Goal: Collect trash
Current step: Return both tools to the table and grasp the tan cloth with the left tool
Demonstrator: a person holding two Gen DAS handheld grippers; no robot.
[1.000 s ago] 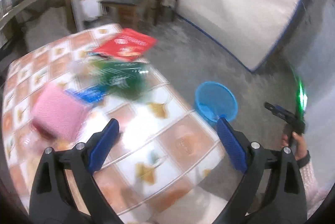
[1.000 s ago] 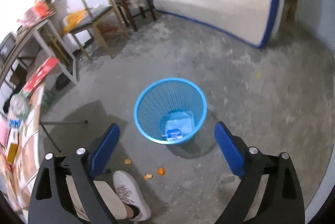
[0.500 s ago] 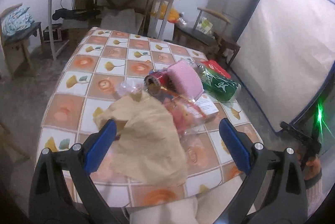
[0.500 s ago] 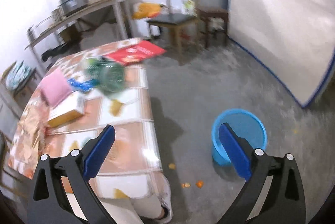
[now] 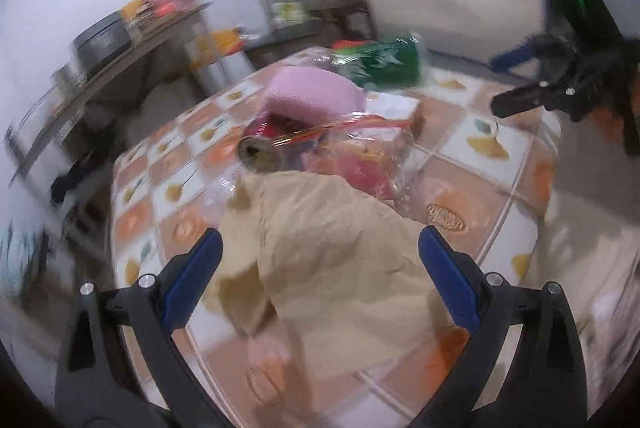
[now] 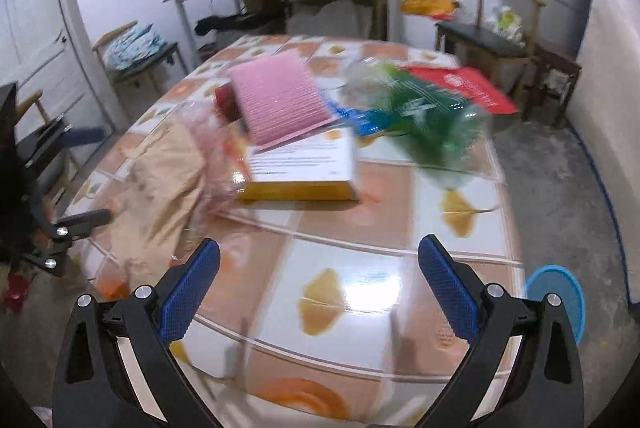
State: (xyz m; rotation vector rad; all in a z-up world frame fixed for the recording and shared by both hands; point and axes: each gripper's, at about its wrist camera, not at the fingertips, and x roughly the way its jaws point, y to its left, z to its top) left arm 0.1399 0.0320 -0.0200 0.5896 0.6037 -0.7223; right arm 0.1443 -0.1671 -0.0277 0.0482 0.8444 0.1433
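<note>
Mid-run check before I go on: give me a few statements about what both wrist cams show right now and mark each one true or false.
1. The left gripper is open, its fingers on either side of the crumpled brown paper. True.
2. The right gripper is shut on the green plastic bottle. False: it is open and empty, over bare tablecloth.
3. The pink sponge lies on top of the white and yellow box. True.
4. The blue bin stands on the table. False: it is on the floor, beside the table.
5. The red can stands upright. False: it lies on its side.
</note>
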